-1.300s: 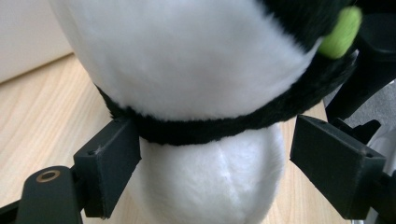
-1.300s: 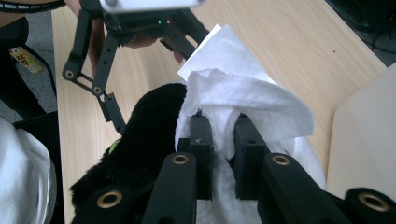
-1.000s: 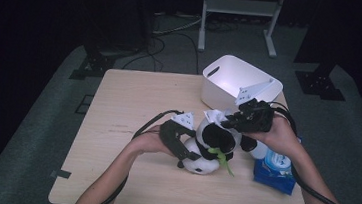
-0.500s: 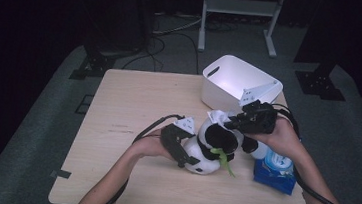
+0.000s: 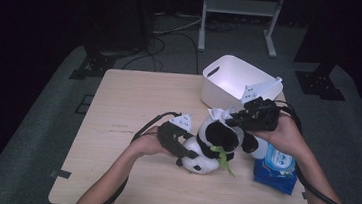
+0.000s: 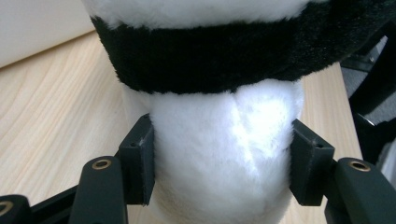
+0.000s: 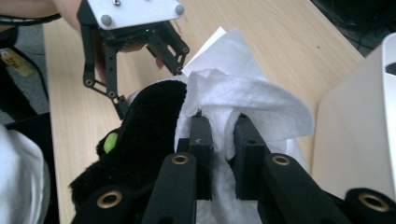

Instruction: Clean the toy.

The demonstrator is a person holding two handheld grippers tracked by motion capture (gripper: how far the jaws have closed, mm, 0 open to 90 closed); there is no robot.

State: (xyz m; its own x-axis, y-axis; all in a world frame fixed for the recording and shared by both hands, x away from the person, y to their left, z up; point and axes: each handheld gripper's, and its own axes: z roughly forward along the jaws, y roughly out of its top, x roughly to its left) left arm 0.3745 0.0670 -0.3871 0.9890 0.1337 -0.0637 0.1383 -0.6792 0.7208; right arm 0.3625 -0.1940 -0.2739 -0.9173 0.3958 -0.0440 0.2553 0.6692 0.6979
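We're mid-wipe — left gripper (image 6: 219,163), jaws just closing, clamps the panda toy (image 5: 212,147) at table's five o'clock; right gripper (image 7: 219,140) pinches a wet wipe (image 7: 247,100). Next: rub its fur, steadily.

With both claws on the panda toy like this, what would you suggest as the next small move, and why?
Probably stroke the wipe across the plush panda. The right claw is shut on the wipe against the toy, and the left claw, whose jaws have just been closing, now pinches the white body, steadying it.
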